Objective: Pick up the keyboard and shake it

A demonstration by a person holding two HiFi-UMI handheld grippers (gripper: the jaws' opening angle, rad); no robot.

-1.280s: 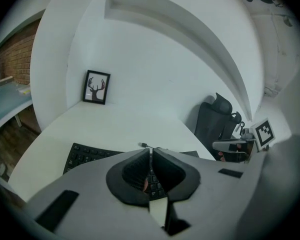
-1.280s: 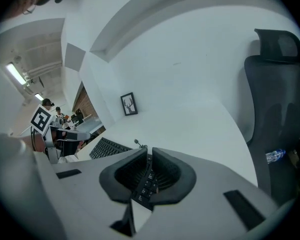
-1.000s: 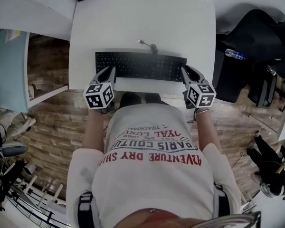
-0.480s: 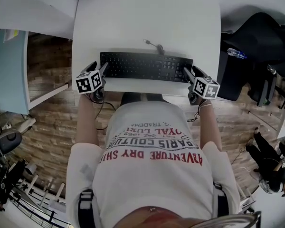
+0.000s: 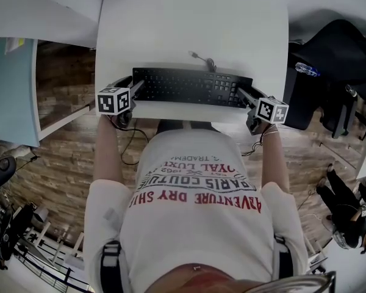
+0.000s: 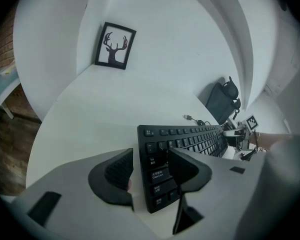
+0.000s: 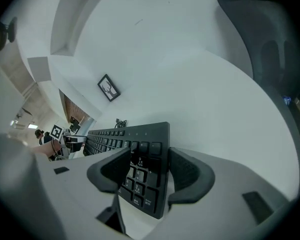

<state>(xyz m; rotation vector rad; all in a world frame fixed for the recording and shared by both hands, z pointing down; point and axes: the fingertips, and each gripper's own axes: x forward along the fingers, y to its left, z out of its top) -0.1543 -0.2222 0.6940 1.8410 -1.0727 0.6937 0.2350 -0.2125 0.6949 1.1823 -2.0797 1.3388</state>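
White table (image 5: 189,23), one black keyboard (image 5: 192,86), left gripper (image 6: 150,156) jaws closing, right gripper (image 7: 149,154) jaws wide, each loosely straddling an end.

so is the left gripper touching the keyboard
Cannot tell. Left gripper view: the left gripper has the keyboard's end between its closing jaws; table shows beside one, the other overlaps it.

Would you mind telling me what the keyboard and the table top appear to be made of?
Keyboard: likely black plastic, matte, with moulded keys and dull, even surfaces. Table: smooth white top with a soft sheen, probably laminate or painted board; the core cannot be told.
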